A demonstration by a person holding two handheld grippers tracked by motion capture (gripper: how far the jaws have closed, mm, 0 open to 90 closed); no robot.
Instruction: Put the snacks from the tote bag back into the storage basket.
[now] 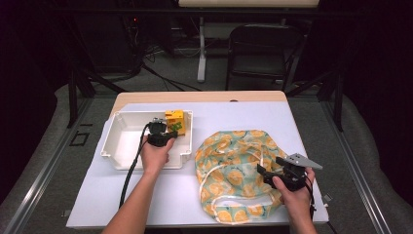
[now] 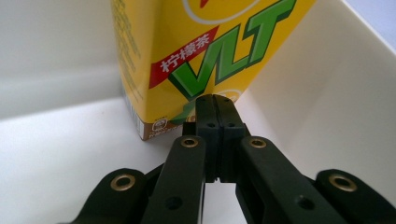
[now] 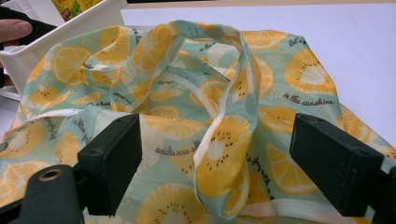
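Tray: a white plastic tray (image 1: 113, 146) with upright walls sits on the left half of the white table top (image 1: 160, 195), its long side running across the table.
Tray contents: one yellow lemon tea carton (image 1: 175, 121) stands upright in the tray's far right corner, close against the walls there; the rest of the tray floor is bare white.
Carton detail: in the left gripper view the carton (image 2: 187, 51) shows green letters, a red band with white characters and a barcode strip at its lower edge, with the tray wall (image 2: 322, 102) rising just beside it.
Left gripper: the left gripper (image 1: 163, 135) reaches over the tray's near wall into the tray; its jaws are pressed together with nothing between them, the tips just at the carton's lower front face; I cannot tell whether they touch it.
Bag: a fabric bag (image 1: 229, 165) printed with lemon slices on pale green lies crumpled on the table, just right of the tray and near the front edge, its white-edged handles (image 3: 224, 107) looped loosely on top.
Bag contents: cannot tell; the cloth is folded over itself.
Right gripper: the right gripper (image 1: 272, 173) rests at the bag's near right edge, its jaws spread wide above the cloth, gripping nothing.
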